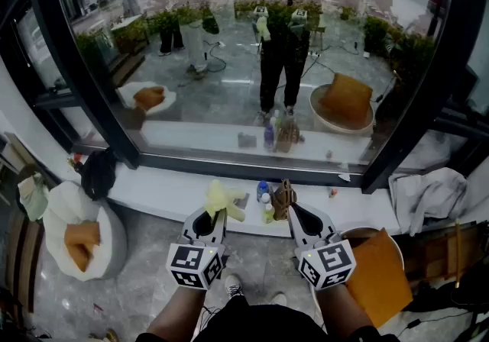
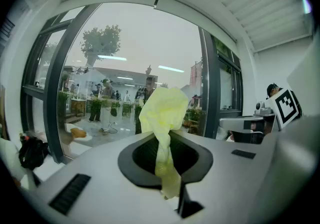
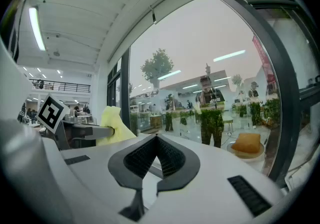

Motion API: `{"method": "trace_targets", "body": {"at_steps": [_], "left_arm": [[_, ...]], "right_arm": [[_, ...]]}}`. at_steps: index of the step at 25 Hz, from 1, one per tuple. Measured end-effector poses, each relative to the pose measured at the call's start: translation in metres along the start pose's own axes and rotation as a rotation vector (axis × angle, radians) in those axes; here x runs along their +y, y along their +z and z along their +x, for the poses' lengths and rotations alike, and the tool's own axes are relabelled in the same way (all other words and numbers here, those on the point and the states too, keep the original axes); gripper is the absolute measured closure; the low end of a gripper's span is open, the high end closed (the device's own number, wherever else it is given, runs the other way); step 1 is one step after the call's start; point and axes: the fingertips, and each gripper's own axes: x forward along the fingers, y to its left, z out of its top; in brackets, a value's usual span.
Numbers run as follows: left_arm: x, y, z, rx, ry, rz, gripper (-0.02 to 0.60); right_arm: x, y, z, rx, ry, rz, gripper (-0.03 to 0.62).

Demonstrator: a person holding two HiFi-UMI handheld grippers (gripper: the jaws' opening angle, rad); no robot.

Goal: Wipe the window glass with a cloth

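While the left tool (image 1: 217, 215) is clamped on the yellow cloth (image 1: 222, 199), the window glass (image 1: 229, 66) lies on the far side of it, beyond the white sill (image 1: 153, 189), with a clear gap between cloth and pane. The left gripper view shows the same: the left tool (image 2: 167, 168) pinches the cloth's lower tail, and the bunched upper part of the cloth (image 2: 163, 108) projects past the jaw tips toward the glass (image 2: 135, 48). The cloth's long axis runs along the jaws, free end far. The coming move therefore appears to call for a forward and upward reach by the left arm, since the pane rises well above the tool's present height.

The right tool (image 1: 288, 214) is level with the left one, just beside it. Its own view shows the right tool (image 3: 156, 144) with its jaws drawn together at the tips and nothing between them. It carries no cloth and is no nearer the glass.

Materials:
- Cloth: thin, soft, crumpled, pale yellow. It will fold flat under pressure.
- Glass: smooth, strongly reflective, set in dark frame members (image 1: 76, 66).
- Jaw pads: dark, ribbed rubber set in grey shells.
- Sill: smooth and white, carrying small bottles (image 1: 264, 200) and a brown object (image 1: 283, 197) just beyond the tool tips. These may obstruct a low reach.
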Motion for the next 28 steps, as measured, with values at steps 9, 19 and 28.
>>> {"method": "trace_targets", "body": {"at_steps": [9, 19, 28], "left_arm": [[0.005, 0.001, -0.001, 0.001, 0.004, -0.007, 0.548], [0.012, 0.0, 0.001, 0.002, -0.005, -0.014, 0.548], [0.041, 0.003, 0.009, -0.005, -0.015, -0.027, 0.548]], "right_arm": [[0.003, 0.0, 0.003, 0.009, -0.001, 0.008, 0.568], [0.006, -0.002, 0.012, 0.016, 0.003, 0.044, 0.566], [0.017, 0.003, 0.04, 0.024, -0.004, 0.039, 0.566]]}}
